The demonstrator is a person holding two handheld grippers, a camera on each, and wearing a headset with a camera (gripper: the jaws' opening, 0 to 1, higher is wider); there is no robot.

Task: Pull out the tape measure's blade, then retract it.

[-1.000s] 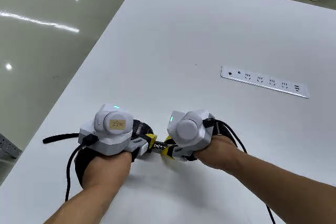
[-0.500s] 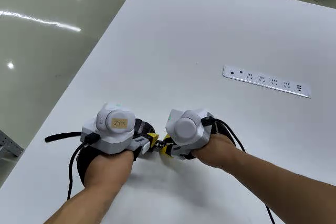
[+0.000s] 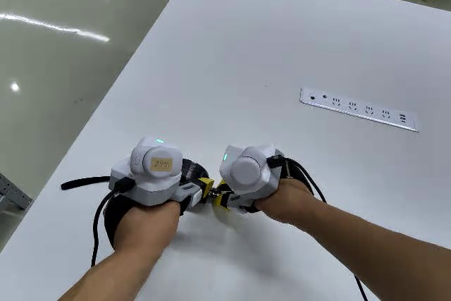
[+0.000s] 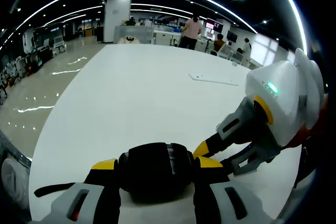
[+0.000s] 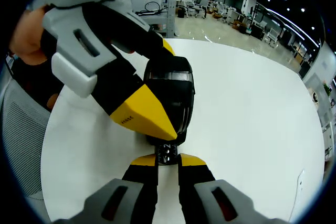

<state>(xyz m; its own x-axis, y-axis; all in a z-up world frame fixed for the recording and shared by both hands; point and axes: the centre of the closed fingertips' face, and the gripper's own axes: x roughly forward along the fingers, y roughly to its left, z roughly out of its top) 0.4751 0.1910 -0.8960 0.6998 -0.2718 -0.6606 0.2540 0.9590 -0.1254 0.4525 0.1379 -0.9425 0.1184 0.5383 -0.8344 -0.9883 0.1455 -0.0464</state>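
A black tape measure case (image 4: 155, 167) lies on the white table (image 3: 282, 47), and my left gripper (image 4: 156, 163) is shut on its sides with yellow-tipped jaws. In the right gripper view the case (image 5: 170, 95) stands just ahead, with a short piece of blade (image 5: 167, 155) sticking out of it. My right gripper (image 5: 167, 160) is shut on that blade end. From above, the left gripper (image 3: 199, 188) and the right gripper (image 3: 220, 199) sit tip to tip near the table's front edge, with the case (image 3: 194, 172) mostly hidden between them.
A white power strip (image 3: 358, 111) lies flat at the right middle of the table. Black cables (image 3: 84, 184) trail from the grippers toward the table's left edge, beyond which is shiny floor. Far off, people stand among desks (image 4: 191, 27).
Both grippers stay close together on the tape measure; the right gripper has edged slightly left. The blade's short exposed length looks the same.
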